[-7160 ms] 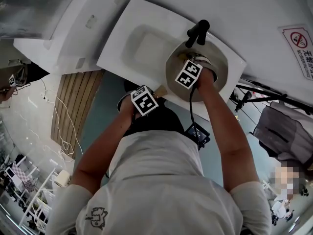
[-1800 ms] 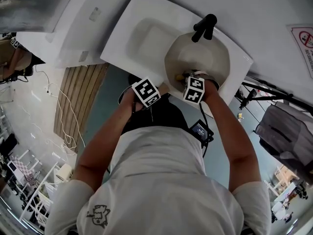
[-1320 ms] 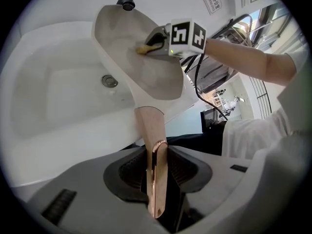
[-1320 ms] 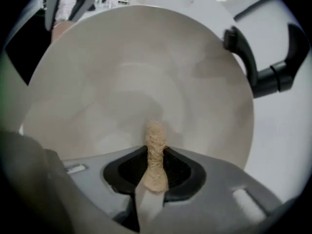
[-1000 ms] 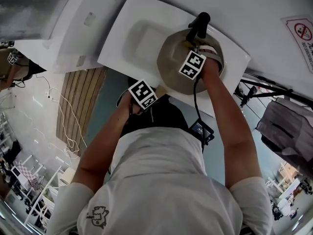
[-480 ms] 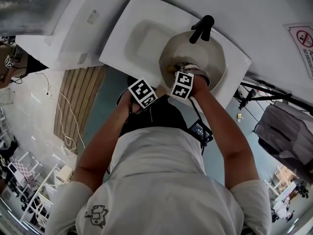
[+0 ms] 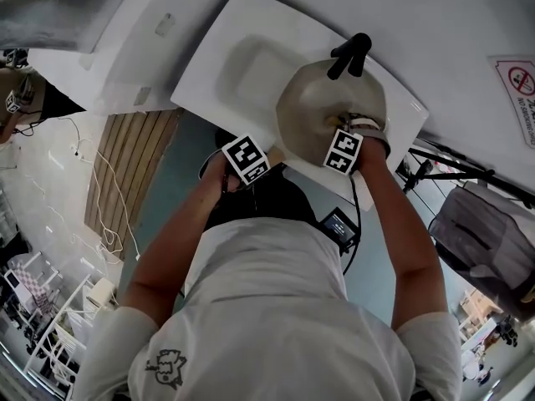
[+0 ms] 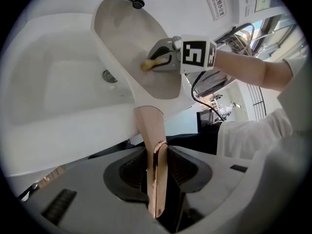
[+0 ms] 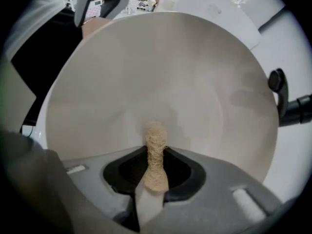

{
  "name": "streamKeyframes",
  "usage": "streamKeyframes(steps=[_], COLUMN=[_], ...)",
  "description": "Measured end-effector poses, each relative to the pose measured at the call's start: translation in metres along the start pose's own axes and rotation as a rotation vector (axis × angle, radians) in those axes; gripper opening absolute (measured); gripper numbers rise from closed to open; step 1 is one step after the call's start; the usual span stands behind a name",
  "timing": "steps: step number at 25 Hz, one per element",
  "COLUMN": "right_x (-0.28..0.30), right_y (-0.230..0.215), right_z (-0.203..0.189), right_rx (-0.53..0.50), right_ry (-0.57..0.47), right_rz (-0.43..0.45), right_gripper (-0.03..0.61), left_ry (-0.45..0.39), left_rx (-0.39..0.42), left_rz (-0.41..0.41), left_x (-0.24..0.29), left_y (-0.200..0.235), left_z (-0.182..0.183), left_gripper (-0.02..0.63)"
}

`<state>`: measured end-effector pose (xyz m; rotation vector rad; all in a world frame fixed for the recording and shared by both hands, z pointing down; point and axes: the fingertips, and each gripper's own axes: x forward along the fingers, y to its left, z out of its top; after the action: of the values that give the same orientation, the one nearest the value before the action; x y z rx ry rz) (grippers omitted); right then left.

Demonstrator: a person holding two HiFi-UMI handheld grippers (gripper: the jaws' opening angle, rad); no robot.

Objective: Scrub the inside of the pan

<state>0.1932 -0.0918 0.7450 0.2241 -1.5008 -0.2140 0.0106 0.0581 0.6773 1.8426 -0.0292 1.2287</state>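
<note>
A beige pan (image 7: 322,107) sits tilted in the white sink (image 7: 242,65), under the black faucet (image 7: 351,54). Its flat copper-edged handle (image 8: 155,179) runs back between the jaws of my left gripper (image 8: 157,167), which is shut on it at the sink's near edge. My right gripper (image 9: 155,172) is shut on a tan fibrous scrubber (image 9: 155,152). The scrubber's tip presses on the pan's pale inner surface (image 9: 161,82), at its near right side. In the left gripper view the right gripper (image 8: 168,62) and scrubber (image 8: 150,65) lie inside the pan (image 8: 126,38).
The sink's drain (image 8: 109,76) lies left of the pan. The faucet (image 9: 287,106) stands just past the pan's far rim. A white counter (image 7: 125,48) adjoins the sink on the left. A black device (image 7: 338,221) hangs at the person's waist, cabled to the right gripper.
The right gripper with the scrubber swept from the pan's far side by the faucet to its near left, then across to the near right. The left gripper kept its hold on the handle.
</note>
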Motion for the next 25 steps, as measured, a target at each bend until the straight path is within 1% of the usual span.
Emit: streamKeyframes(steps=[3,5,6,8,11,14,19,20,23,25], right_x=[-0.001,-0.003,-0.004,-0.006,-0.007,-0.013,-0.019,-0.021,-0.026,-0.029], right_y=[-0.049,-0.075,-0.084,-0.094,-0.09,-0.069,-0.009,0.001,0.024,0.035], right_z=[-0.01,-0.003,0.004,0.022,0.047,0.078,0.119,0.122,0.122,0.119], right_rx=[0.104,0.157,0.167,0.156,0.1,0.055,0.016,0.03,0.13,0.16], right_ry=[-0.01,-0.041,-0.058,-0.084,-0.107,-0.165,-0.252,-0.262,-0.281,-0.286], right_rz=[-0.106,-0.134,-0.143,-0.153,-0.151,-0.11,0.025,0.058,0.183,0.257], right_gripper=[0.096,0.097,0.097,0.096,0.094,0.092,0.094,0.094,0.094,0.094], left_ry=[0.013,0.015,0.014,0.014,0.021,0.013,0.011,0.01,0.007,0.009], left_rx=[0.005,0.003,0.001,0.0,-0.004,-0.013,-0.007,-0.009,-0.013,-0.014], left_rz=[-0.006,-0.007,-0.007,-0.011,-0.038,-0.045,-0.037,-0.038,-0.041,-0.038], left_x=[0.0,0.0,0.0,0.001,0.003,0.002,0.001,0.001,0.002,0.002], left_y=[-0.001,-0.001,-0.001,-0.002,-0.004,-0.005,-0.003,-0.003,-0.003,-0.002], left_z=[0.0,0.0,0.0,0.001,0.0,-0.002,-0.004,-0.005,-0.005,-0.005], left_gripper=[0.133,0.133,0.133,0.133,0.135,0.135,0.135,0.135,0.135,0.135])
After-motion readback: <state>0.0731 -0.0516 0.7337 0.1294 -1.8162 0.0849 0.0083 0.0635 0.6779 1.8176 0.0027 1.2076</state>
